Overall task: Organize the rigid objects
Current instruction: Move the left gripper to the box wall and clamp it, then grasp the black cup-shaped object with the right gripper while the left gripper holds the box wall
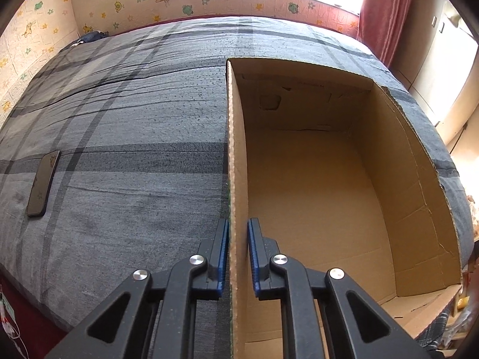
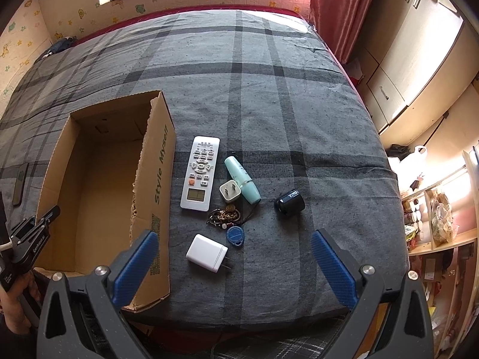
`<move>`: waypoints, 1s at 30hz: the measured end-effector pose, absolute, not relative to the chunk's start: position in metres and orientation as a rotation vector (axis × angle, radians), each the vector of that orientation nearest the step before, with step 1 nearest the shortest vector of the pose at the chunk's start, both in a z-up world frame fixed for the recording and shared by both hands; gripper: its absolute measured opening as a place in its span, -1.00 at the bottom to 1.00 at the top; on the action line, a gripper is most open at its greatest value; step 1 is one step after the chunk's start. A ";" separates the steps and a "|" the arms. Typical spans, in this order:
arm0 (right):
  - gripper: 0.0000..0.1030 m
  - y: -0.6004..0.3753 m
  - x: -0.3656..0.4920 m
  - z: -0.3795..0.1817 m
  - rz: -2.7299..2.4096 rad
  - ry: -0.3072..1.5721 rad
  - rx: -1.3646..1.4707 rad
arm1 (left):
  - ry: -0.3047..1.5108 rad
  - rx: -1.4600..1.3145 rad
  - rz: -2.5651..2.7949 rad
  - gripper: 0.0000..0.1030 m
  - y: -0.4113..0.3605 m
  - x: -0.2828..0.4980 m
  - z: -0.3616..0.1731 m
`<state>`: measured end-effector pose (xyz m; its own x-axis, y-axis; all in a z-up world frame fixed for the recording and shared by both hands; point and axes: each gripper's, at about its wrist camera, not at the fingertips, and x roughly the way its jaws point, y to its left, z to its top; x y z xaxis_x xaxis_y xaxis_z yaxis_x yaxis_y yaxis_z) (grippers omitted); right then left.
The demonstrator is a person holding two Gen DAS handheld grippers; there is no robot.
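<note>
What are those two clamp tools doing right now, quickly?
Left tool: closed on the left wall of the open brown cardboard box.
Right tool: wide open, holding nothing.

On a plaid bedspread (image 2: 269, 95): one open cardboard box (image 2: 158, 161), one remote control (image 2: 200, 173), two white plug adapters (image 2: 206, 252), one mint-green tube (image 2: 242, 184), one black cylindrical object (image 2: 289, 202), one blue key fob (image 2: 235, 235), what appears to be one tangle of keys or beads (image 2: 224, 217), and one phone (image 1: 43, 182).
</note>
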<state>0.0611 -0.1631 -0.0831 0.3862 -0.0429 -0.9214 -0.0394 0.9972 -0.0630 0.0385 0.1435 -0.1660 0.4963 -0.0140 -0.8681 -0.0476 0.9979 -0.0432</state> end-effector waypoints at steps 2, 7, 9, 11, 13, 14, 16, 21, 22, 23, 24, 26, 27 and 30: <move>0.99 -0.163 0.061 -0.083 -0.002 1.172 -0.082 | 1.051 -0.054 0.028 -0.74 0.142 0.039 -0.167; 0.99 -0.164 0.060 -0.082 -0.003 1.169 -0.081 | 1.052 -0.070 0.031 -0.74 0.143 0.038 -0.167; 0.99 -0.165 0.060 -0.082 -0.004 1.168 -0.084 | 1.053 -0.070 0.030 -0.73 0.144 0.039 -0.167; 0.99 -0.166 0.061 -0.082 -0.005 1.169 -0.084 | 1.053 -0.067 0.031 -0.74 0.143 0.039 -0.167; 0.99 -0.167 0.061 -0.083 -0.006 1.169 -0.080 | 1.048 -0.065 0.033 -0.74 0.143 0.039 -0.167; 0.99 -0.168 0.062 -0.083 -0.008 1.168 -0.079 | 1.047 -0.061 0.034 -0.74 0.143 0.039 -0.168; 0.99 -0.170 0.062 -0.083 -0.009 1.165 -0.075 | 1.044 -0.052 0.039 -0.74 0.141 0.038 -0.168; 1.00 -0.175 0.066 -0.086 -0.012 1.160 -0.070 | 1.041 -0.061 0.042 -0.74 0.140 0.036 -0.167; 0.99 -0.177 0.067 -0.087 -0.004 1.157 -0.060 | 1.041 -0.060 0.042 -0.74 0.140 0.036 -0.167; 0.99 -0.180 0.069 -0.088 0.006 1.155 -0.044 | 1.042 -0.056 0.043 -0.74 0.140 0.036 -0.167; 0.99 -0.183 0.070 -0.090 0.014 1.154 -0.028 | 1.042 -0.054 0.043 -0.74 0.139 0.036 -0.167; 0.99 -0.187 0.075 -0.094 0.017 1.152 -0.016 | 1.043 -0.056 0.046 -0.74 0.139 0.037 -0.167; 0.99 -0.189 0.078 -0.096 0.017 1.148 -0.018 | 1.042 -0.057 0.047 -0.74 0.139 0.037 -0.166; 1.00 -0.194 0.088 -0.106 0.009 1.150 -0.039 | 1.040 -0.058 0.047 -0.74 0.139 0.037 -0.167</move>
<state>0.0881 -0.1938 -0.1059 0.4088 -0.0128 -0.9125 -0.0278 0.9993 -0.0264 0.0366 0.1394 -0.1669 0.5050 0.0116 -0.8630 -0.0669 0.9974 -0.0257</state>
